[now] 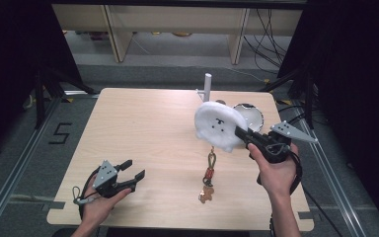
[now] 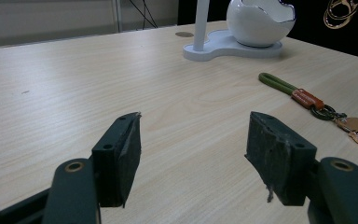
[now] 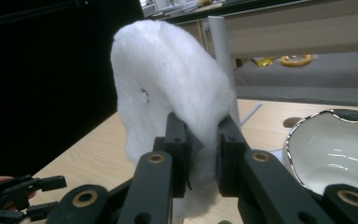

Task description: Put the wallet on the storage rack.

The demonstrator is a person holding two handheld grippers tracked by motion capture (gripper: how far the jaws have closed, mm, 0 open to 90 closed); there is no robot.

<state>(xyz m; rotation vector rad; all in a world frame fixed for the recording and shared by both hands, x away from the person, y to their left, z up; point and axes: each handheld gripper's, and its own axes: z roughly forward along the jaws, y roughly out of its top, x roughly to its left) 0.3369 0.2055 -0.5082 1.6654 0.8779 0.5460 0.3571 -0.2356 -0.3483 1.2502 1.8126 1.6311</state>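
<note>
Item: round white plush toy with a stitched face [image 1: 218,124], pinched at its edge in my right claw [image 1: 242,133], white post [image 1: 208,87] just beyond; left claw [image 1: 132,174] agape, empty.

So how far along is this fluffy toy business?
Done: the right gripper has pinched the white plush toy and holds it above the table. In hand: carrying it near the white stand and bowl. Left: setting it down somewhere. The left gripper rests open; the keychain lies untouched.
</note>
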